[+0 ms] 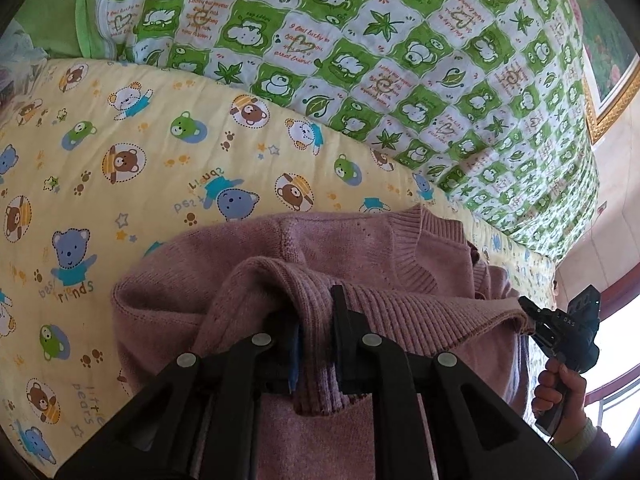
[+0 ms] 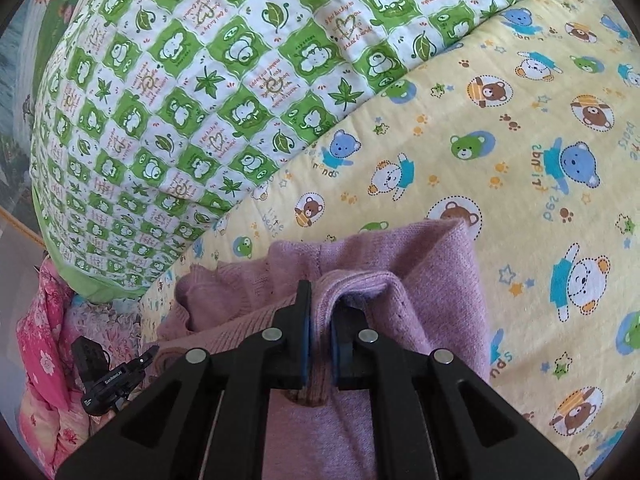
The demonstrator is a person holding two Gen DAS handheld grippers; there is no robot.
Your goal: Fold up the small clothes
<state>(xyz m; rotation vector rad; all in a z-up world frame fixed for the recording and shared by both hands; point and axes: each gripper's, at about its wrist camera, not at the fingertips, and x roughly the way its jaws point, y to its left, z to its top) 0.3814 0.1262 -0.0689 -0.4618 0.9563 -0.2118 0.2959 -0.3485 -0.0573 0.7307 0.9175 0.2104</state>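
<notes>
A small mauve-pink knitted sweater [image 1: 320, 248] lies on a yellow bear-print quilt [image 1: 120, 168]. My left gripper [image 1: 316, 320] is shut on its ribbed hem, which drapes over the fingers and is lifted above the body of the sweater. My right gripper [image 2: 320, 320] is shut on the same hem at the other end; it also shows in the left wrist view [image 1: 528, 316], pinching the hem's corner. The sweater [image 2: 420, 272] fills the lower middle of the right wrist view. The left gripper shows at the lower left of the right wrist view [image 2: 150, 354].
A green and white checked quilt [image 1: 400, 60] lies folded behind the yellow one [image 2: 520, 160]. Pink floral fabric [image 2: 44, 340] sits at the left edge of the right wrist view. A gold picture frame [image 1: 600, 96] and a window are at the right.
</notes>
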